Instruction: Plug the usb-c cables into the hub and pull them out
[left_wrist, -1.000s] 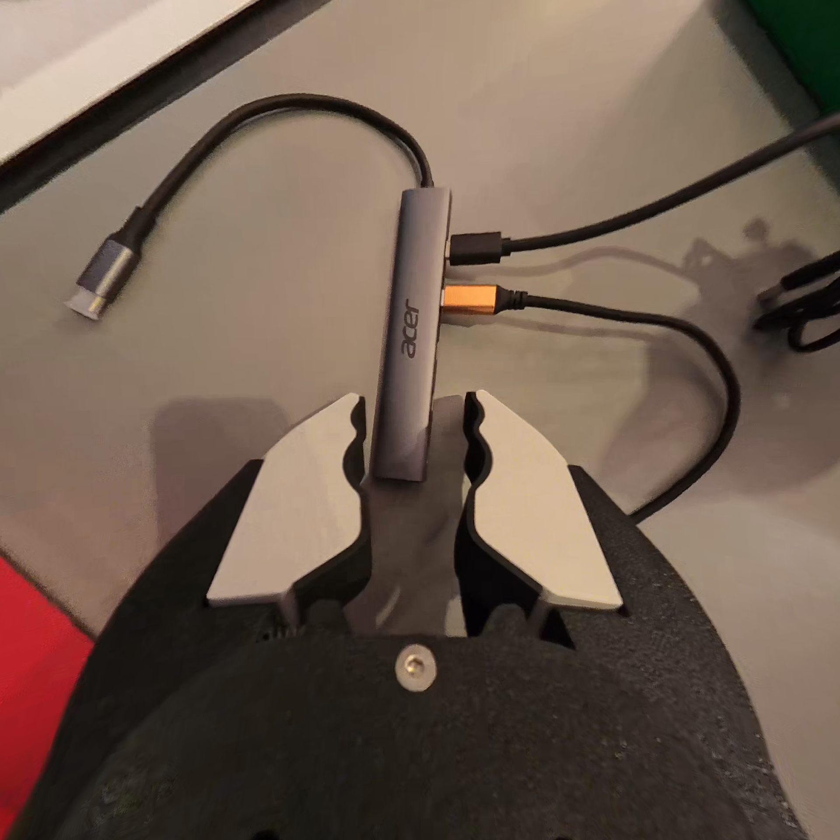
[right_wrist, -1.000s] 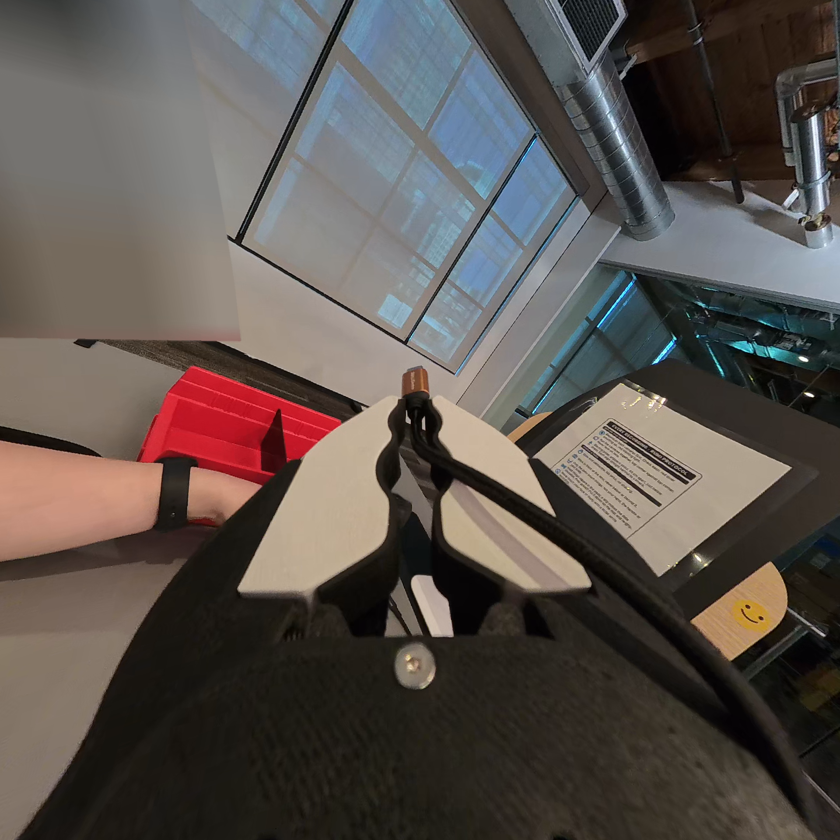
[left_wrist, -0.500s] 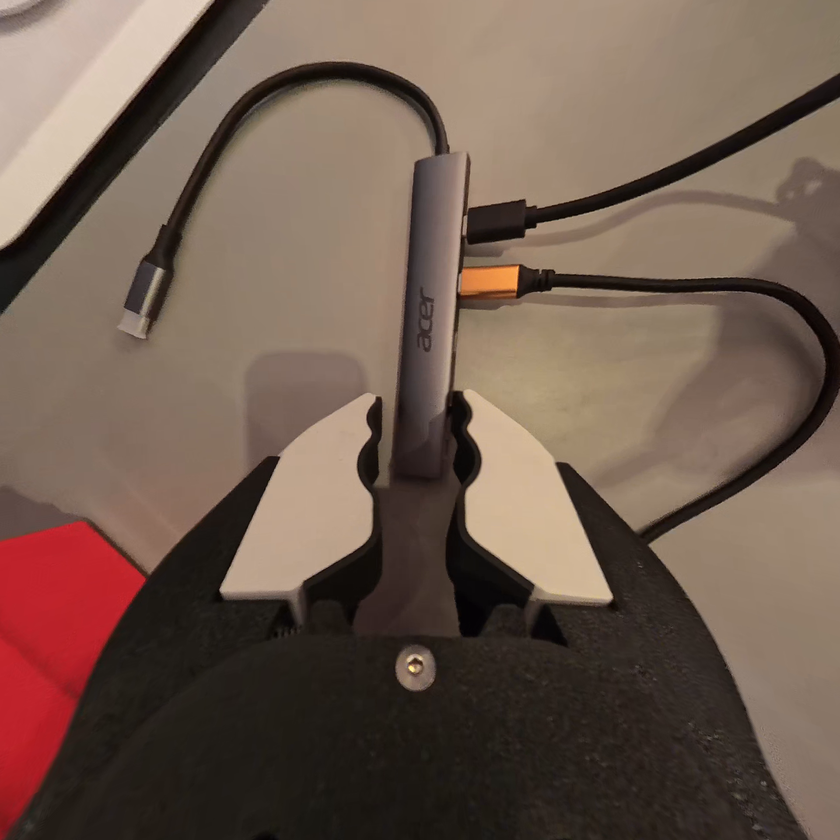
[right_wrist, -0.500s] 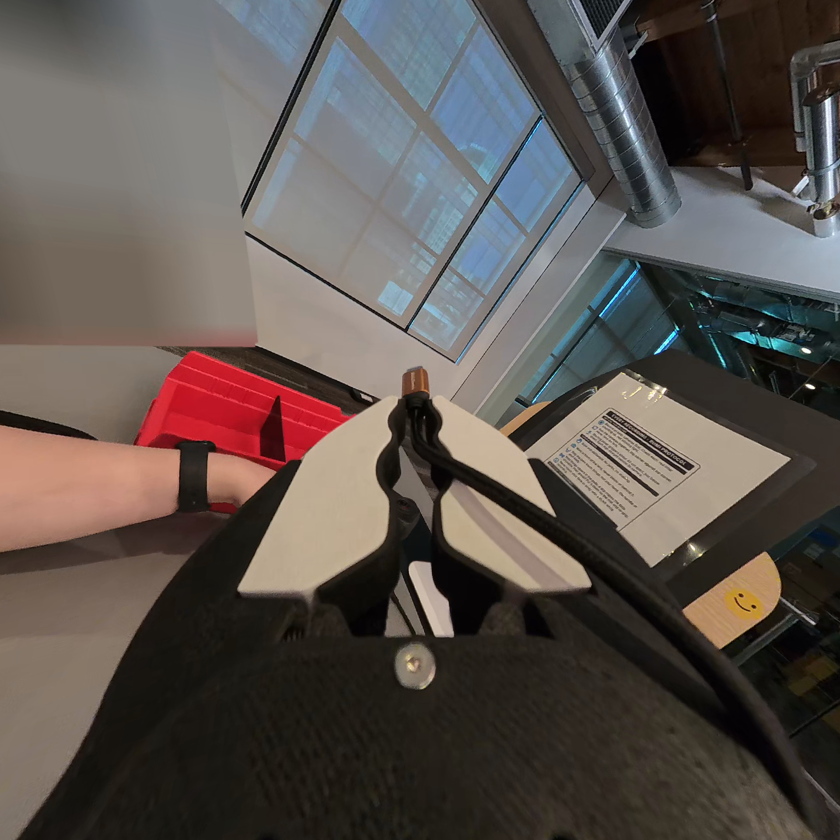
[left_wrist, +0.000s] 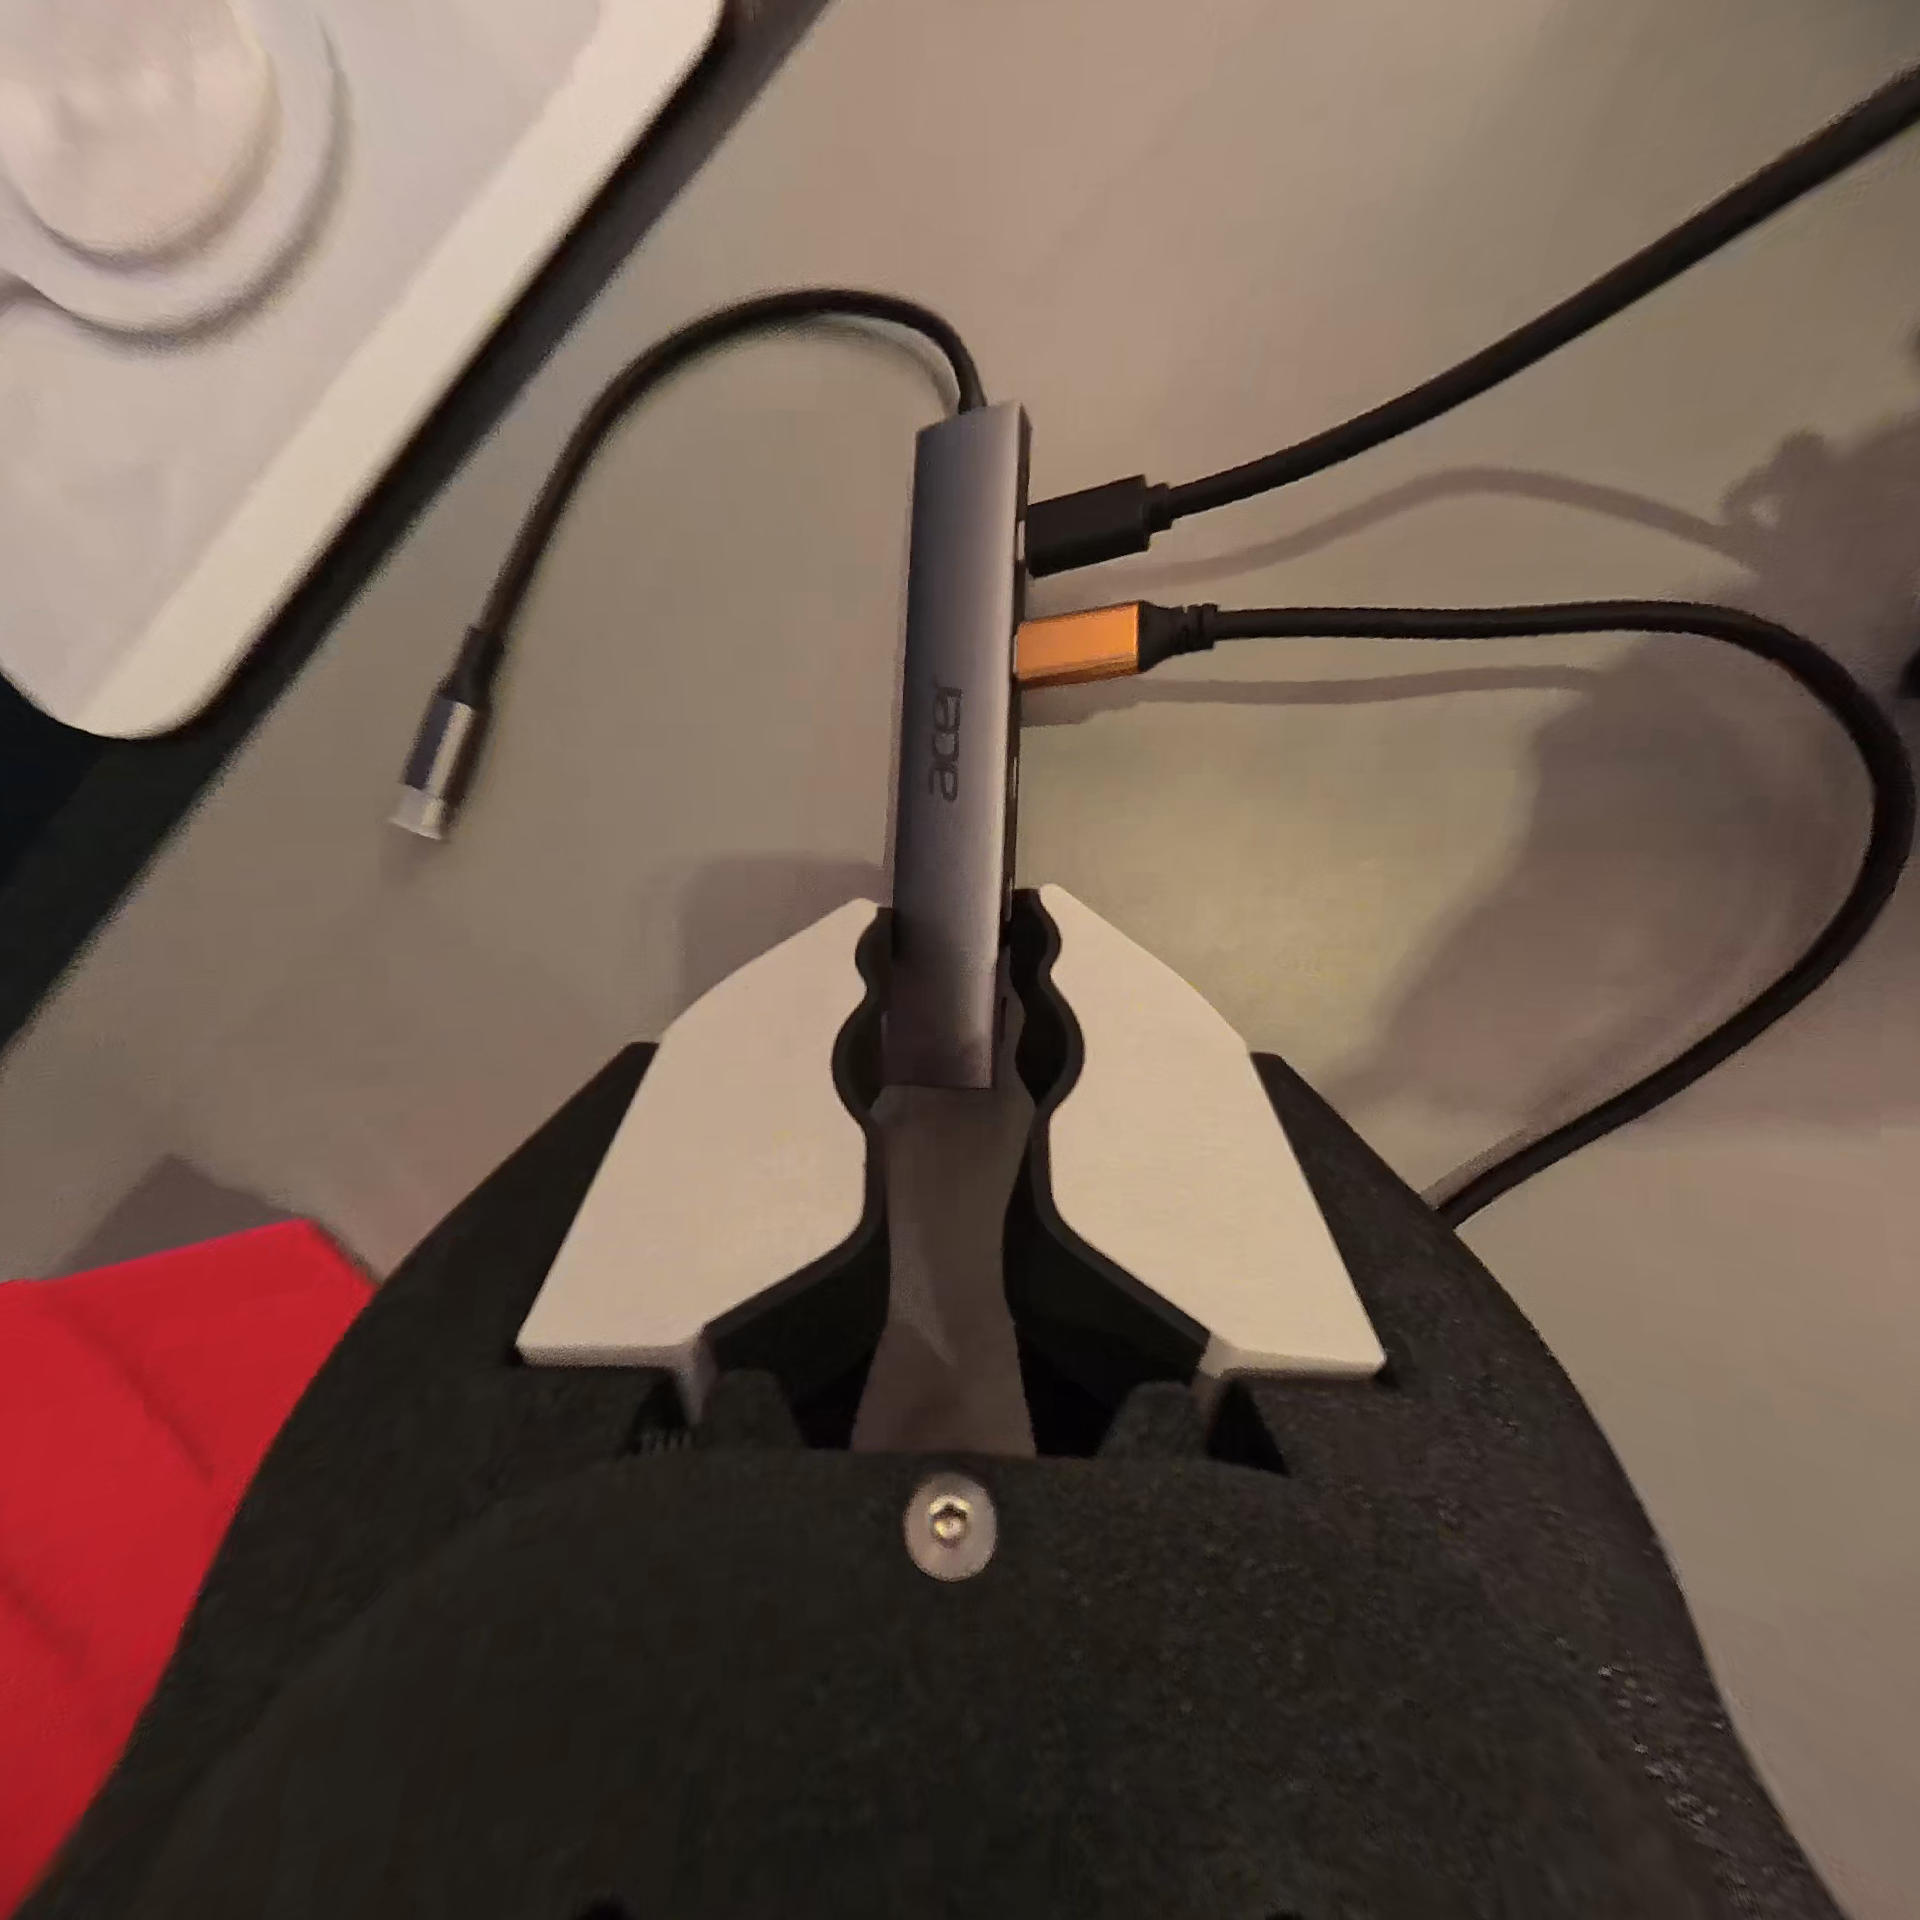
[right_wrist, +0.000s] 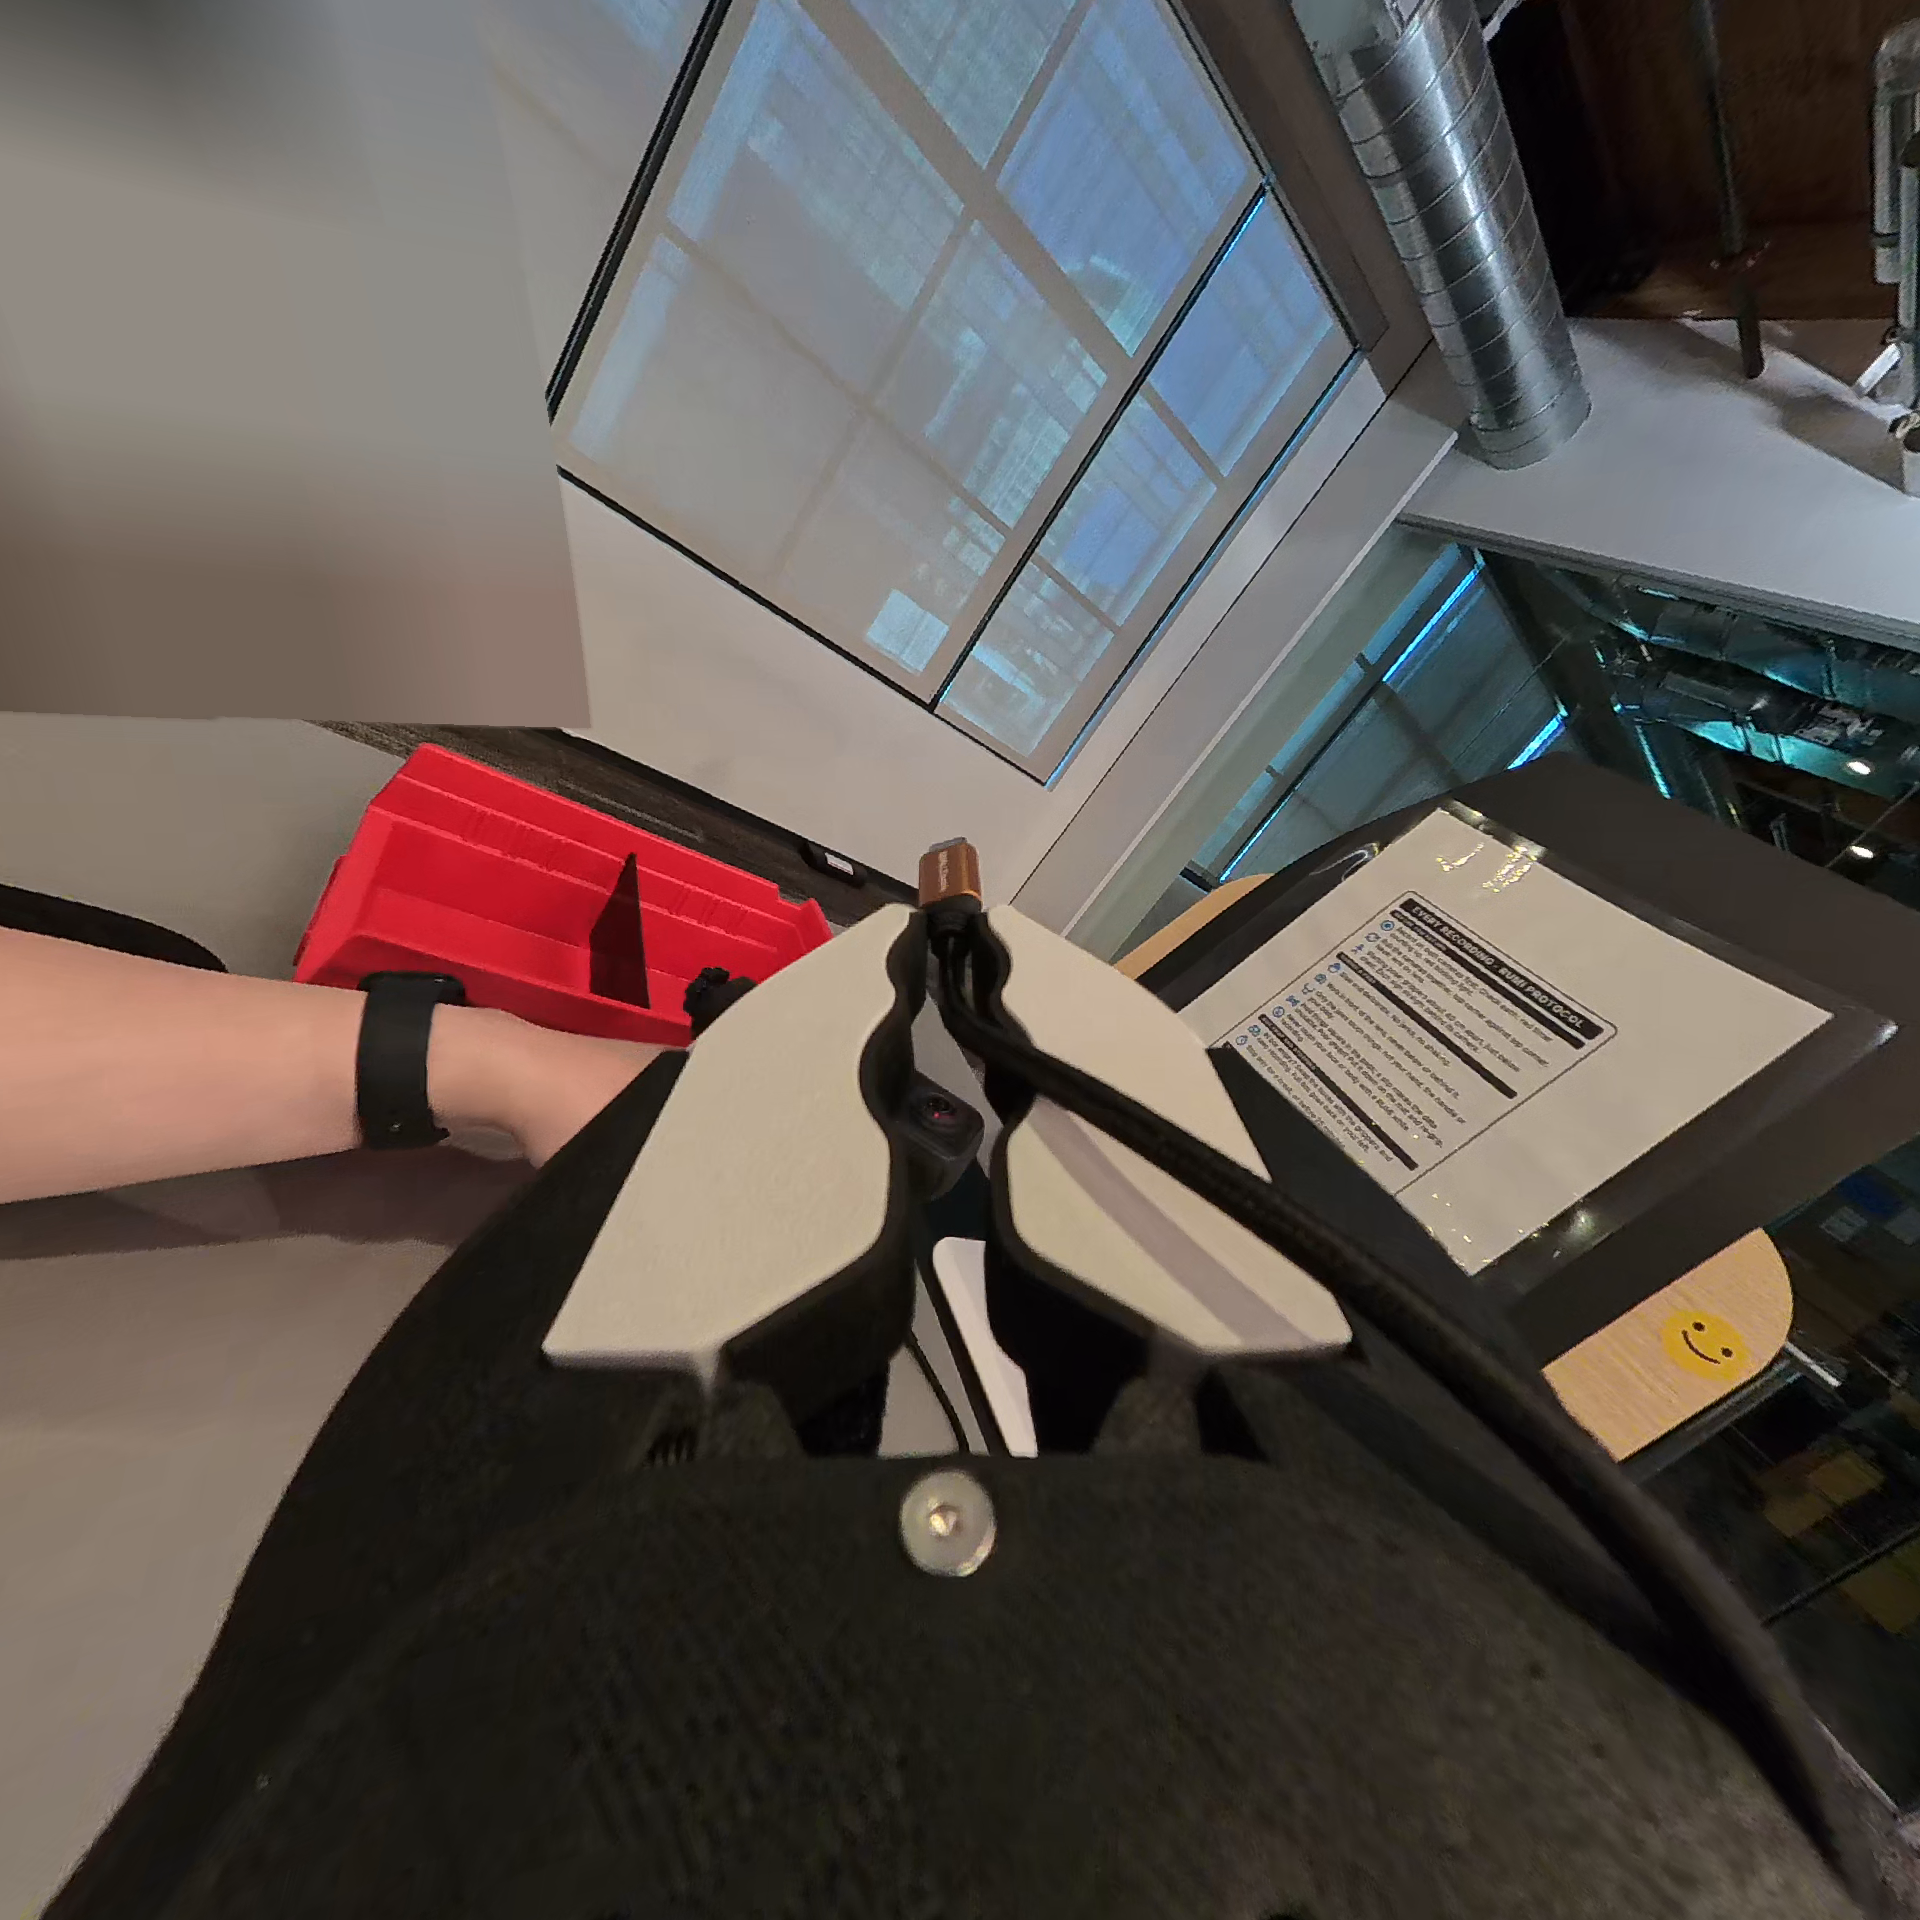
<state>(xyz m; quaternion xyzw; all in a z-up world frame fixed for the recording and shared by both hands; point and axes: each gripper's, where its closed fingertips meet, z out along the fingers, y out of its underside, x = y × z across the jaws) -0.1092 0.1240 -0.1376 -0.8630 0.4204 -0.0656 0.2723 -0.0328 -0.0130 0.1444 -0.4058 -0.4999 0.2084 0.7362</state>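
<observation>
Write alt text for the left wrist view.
The left claw is shut on the near end of a slim grey hub above a grey table. A black plug and an orange plug sit in its right side; its own cable tail lies loose to the left.

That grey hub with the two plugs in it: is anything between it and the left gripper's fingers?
Nothing visible. The left gripper is already shut on the hub, its fingers pressing both sides of the near end.
</observation>
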